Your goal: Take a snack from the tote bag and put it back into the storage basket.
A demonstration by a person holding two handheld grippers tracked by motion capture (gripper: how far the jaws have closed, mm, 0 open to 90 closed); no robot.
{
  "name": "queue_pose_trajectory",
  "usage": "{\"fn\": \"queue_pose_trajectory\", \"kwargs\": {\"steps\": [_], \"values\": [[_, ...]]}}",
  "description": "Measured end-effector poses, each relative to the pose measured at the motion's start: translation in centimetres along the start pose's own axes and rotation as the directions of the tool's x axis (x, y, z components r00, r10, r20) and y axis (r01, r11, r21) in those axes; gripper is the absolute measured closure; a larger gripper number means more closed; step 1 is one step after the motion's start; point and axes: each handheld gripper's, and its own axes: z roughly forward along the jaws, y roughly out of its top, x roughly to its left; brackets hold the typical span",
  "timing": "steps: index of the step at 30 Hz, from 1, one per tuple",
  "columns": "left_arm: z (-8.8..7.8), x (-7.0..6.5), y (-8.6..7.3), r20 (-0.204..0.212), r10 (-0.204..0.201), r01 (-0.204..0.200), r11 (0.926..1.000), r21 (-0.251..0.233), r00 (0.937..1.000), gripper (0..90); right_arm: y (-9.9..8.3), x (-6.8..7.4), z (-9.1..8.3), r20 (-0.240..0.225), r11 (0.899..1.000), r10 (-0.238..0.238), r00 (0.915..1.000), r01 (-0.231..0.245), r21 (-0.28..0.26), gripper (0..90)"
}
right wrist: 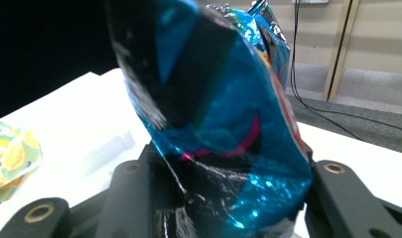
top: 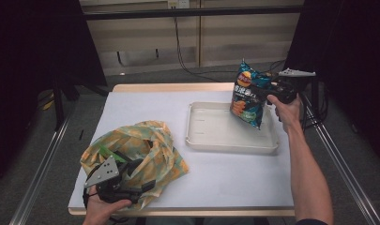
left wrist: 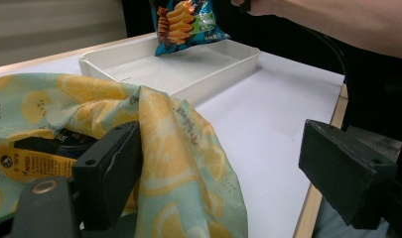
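A blue chip bag (top: 247,98) (left wrist: 186,22) (right wrist: 223,124) hangs upright over the far right part of a white tray (top: 232,147) (left wrist: 213,79). My right gripper (top: 260,91) (right wrist: 233,178) is shut on it, with the foil squeezed between both jaws. A lemon-print cloth bag (top: 145,140) (left wrist: 173,144) lies crumpled at the near left of the table. My left gripper (top: 140,185) (left wrist: 223,168) rests at its near edge with jaws wide open; one jaw sits against the cloth, the other stands apart from it. A yellow and black packet (left wrist: 34,161) shows inside the bag's mouth.
The white-topped table (top: 216,173) has a wooden edge at front and back. Metal rails run along both sides. Cables lie on the floor behind the table. The tray's inside is bare below the chip bag.
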Motion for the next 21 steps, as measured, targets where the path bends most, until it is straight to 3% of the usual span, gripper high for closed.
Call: {"fn": "queue_pose_trajectory", "kwargs": {"steps": [4, 7, 11, 15, 19, 21], "values": [[0.1, 0.0, 0.0, 0.003, 0.001, -0.001, 1.0000, -0.003, 1.0000, 17.2, -0.1, -0.1, 0.1, -0.040, 1.000, 0.009, 0.9992, -0.009, -0.005, 55.3], [0.1, 0.0, -0.1, -0.003, -0.008, 0.008, 1.0000, 0.001, 1.0000, 17.2, 0.1, 0.4, 0.5, -0.052, 1.000, -0.009, 0.9986, 0.009, 0.001, 55.6], [0.0, 0.0, -0.1, 0.006, -0.008, 0.008, 1.0000, -0.003, 1.0000, 17.2, 0.0, 0.0, 0.7, -0.029, 1.000, -0.005, 0.9996, 0.004, -0.008, 54.1], [-0.1, -0.1, 0.0, 0.006, -0.003, 0.003, 1.0000, -0.005, 1.0000, 17.2, -0.6, -0.6, 0.6, -0.011, 0.999, -0.003, 0.9999, 0.003, 0.036, 50.0], [0.0, 0.0, -0.1, 0.010, -0.007, 0.007, 1.0000, 0.000, 0.9999, 17.2, -0.9, -1.2, 0.3, 0.017, 0.999, 0.010, 0.9998, -0.010, 0.038, 47.5], [0.1, 0.0, -0.1, 0.010, 0.001, -0.001, 1.0000, 0.006, 1.0000, 17.0, -0.8, -1.1, 0.4, 0.036, 0.999, 0.003, 0.9993, -0.005, 0.043, 42.2]]}}
